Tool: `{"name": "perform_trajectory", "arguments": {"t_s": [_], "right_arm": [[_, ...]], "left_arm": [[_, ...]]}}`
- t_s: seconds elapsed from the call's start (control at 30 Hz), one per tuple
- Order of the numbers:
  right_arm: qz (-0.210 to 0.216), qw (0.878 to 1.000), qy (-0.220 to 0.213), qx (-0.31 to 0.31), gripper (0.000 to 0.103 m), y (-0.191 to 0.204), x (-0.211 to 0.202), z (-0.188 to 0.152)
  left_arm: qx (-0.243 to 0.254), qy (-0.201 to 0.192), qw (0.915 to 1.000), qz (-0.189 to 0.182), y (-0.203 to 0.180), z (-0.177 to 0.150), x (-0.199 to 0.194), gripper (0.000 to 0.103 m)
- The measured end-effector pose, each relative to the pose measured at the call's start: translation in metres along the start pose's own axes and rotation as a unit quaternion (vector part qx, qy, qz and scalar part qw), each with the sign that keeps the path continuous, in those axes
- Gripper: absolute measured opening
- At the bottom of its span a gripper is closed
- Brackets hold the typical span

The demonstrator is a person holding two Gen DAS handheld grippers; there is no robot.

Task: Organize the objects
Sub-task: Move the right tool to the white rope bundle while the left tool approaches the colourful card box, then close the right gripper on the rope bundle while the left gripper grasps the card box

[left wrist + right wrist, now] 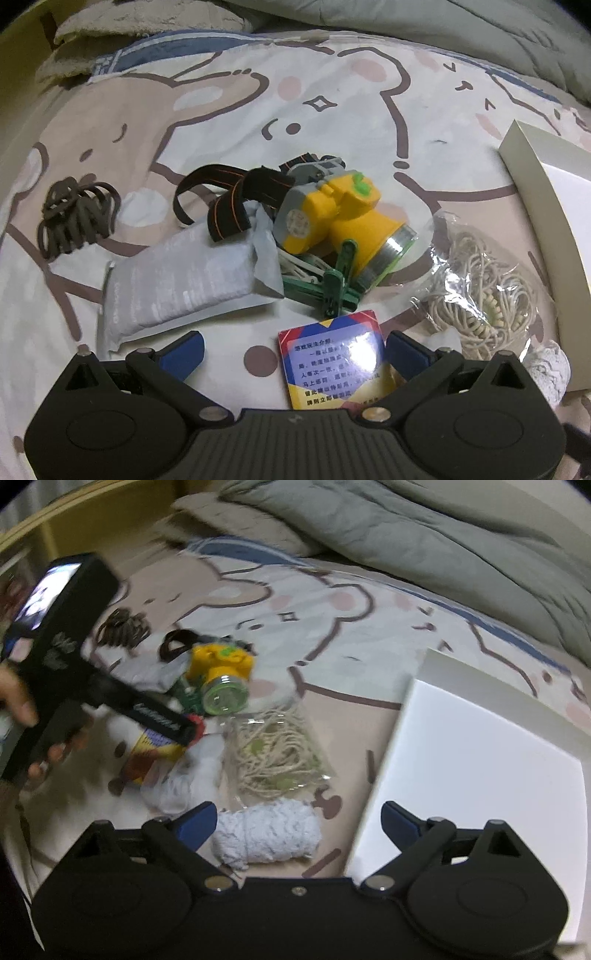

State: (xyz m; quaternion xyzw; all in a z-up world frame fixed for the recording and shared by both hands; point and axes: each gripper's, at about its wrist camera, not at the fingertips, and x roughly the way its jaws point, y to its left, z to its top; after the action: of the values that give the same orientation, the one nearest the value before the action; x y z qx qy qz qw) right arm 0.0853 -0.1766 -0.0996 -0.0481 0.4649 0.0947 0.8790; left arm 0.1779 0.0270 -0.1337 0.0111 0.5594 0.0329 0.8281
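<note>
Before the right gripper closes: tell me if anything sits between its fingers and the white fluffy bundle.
Nothing visible does. The right gripper is open, and the white fluffy bundle lies bare on the bedsheet just ahead of its fingers. The white box sits off to the side.

The bed is covered by a sheet [332,122] printed with large cartoon animal outlines in brown on pale pink and cream, with rosy cheek spots and small sparkle marks. A blue striped band [251,554] runs across the sheet near its far edge. Beyond it lies a bunched grey-green quilt [424,535], its folds piled along the far side and trailing down to the right. Beside the quilt, at the far left, sits a beige fuzzy pillow [122,33], partly lying over the blue band. A yellowish wooden bed frame [92,520] edges the far left corner.
</note>
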Motion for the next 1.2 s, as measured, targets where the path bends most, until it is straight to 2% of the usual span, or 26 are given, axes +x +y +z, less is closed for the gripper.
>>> {"name": "perform_trajectory", "arguments": {"t_s": [0.23, 0.4, 0.5, 0.6, 0.63, 0.73, 0.87, 1.2], "right_arm": [[0.032, 0.999, 0.017, -0.037, 0.082, 0.012, 0.01, 0.004], [0.022, 0.996, 0.053, -0.068, 0.078, 0.018, 0.028, 0.007], [0.023, 0.994, 0.066, -0.079, 0.078, 0.021, 0.037, 0.008], [0.023, 0.993, 0.075, -0.089, 0.078, 0.024, 0.042, 0.008], [0.023, 0.992, 0.079, -0.093, 0.078, 0.025, 0.044, 0.008], [0.018, 0.99, 0.098, -0.101, 0.077, 0.028, 0.05, 0.006], [0.017, 0.99, 0.097, -0.102, 0.073, 0.03, 0.047, 0.007], [0.018, 0.993, 0.072, -0.087, 0.07, 0.028, 0.026, 0.013]], "left_arm": [[-0.015, 0.006, 0.9999, 0.002, 0.017, -0.003, 0.002, 0.103], [-0.025, 0.025, 0.9994, -0.008, 0.027, -0.007, 0.004, 0.103], [-0.007, 0.032, 0.9994, -0.009, 0.021, -0.013, 0.003, 0.103], [0.029, 0.072, 0.9967, -0.026, 0.011, -0.022, 0.008, 0.101], [0.037, 0.073, 0.9962, -0.028, 0.009, -0.025, 0.008, 0.101], [0.059, 0.06, 0.9959, -0.033, 0.003, -0.029, 0.004, 0.093], [0.034, 0.055, 0.9962, -0.058, 0.01, -0.026, 0.0, 0.075], [-0.002, 0.039, 0.9967, -0.072, 0.018, -0.023, -0.017, 0.067]]}}
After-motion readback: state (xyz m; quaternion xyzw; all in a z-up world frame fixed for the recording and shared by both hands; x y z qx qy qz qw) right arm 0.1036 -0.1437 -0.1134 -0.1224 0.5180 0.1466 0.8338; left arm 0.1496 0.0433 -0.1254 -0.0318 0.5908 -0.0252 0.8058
